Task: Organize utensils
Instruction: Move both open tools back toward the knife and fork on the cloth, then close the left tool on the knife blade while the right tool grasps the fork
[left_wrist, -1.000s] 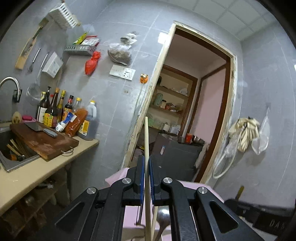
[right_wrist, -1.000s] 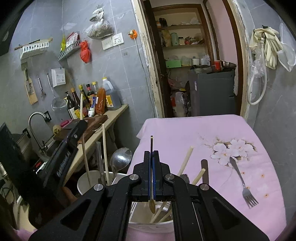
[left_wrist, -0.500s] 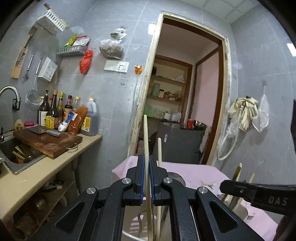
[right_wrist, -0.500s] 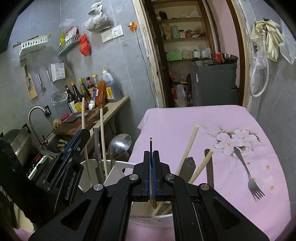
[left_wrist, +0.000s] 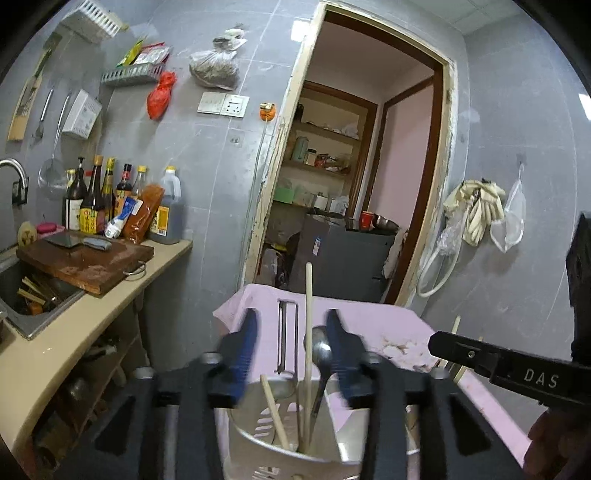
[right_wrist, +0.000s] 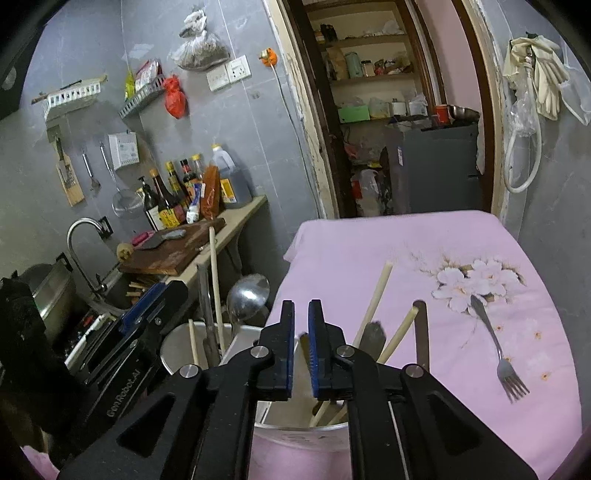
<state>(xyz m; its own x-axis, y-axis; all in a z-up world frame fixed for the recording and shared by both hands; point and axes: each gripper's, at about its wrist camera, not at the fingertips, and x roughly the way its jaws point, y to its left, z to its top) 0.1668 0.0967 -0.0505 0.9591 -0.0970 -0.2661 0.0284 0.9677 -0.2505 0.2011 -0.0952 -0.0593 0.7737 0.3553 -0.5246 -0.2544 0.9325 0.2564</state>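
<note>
My left gripper (left_wrist: 290, 332) is open above a white slotted holder (left_wrist: 258, 439). A long wooden chopstick (left_wrist: 307, 332) stands free in the holder between the jaws, beside a metal spoon (left_wrist: 320, 354), a shorter chopstick (left_wrist: 273, 406) and a flat metal utensil (left_wrist: 283, 336). My right gripper (right_wrist: 301, 321) is slightly open and empty above a second white holder (right_wrist: 295, 430) with chopsticks (right_wrist: 373, 302) and dark-handled utensils (right_wrist: 421, 332). The small utensil tip (right_wrist: 304, 338) sits below the jaws. A fork (right_wrist: 495, 350) lies on the pink cloth.
The pink flowered tablecloth (right_wrist: 369, 251) covers the table. A counter (left_wrist: 92, 317) at left carries a cutting board (left_wrist: 85, 258), bottles (left_wrist: 110, 199) and a sink (left_wrist: 22, 291). A doorway (left_wrist: 351, 184) is behind the table. The left gripper's body (right_wrist: 122, 354) is left of the right holder.
My left gripper opened and let go of the long chopstick, which now stands in the holder. My right gripper opened a little and released the thin utensil into its holder.
</note>
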